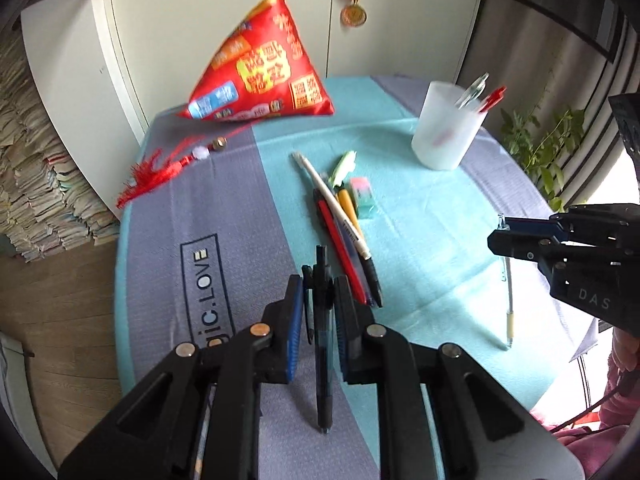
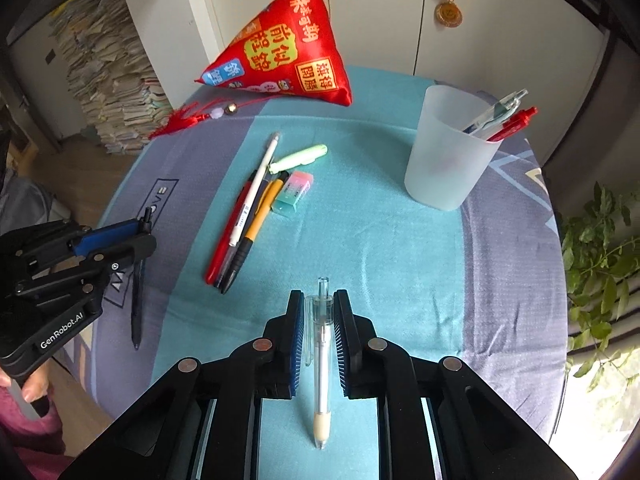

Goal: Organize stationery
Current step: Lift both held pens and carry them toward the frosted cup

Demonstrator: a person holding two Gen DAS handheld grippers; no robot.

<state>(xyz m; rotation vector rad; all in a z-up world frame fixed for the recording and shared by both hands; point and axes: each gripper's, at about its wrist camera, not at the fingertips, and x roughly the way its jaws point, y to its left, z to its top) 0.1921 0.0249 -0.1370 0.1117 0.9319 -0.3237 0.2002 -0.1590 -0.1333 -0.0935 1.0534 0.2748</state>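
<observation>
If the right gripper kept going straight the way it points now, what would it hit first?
Likely the bare tablecloth ahead of the clear pen held by the right gripper. The pen pile lies left of that line, the cup right. Depth is uncertain in the fisheye view.

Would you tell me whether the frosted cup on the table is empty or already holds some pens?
Not empty. The frosted cup stands upright, and a red pen and a clear pen lean out over its rim.
</observation>
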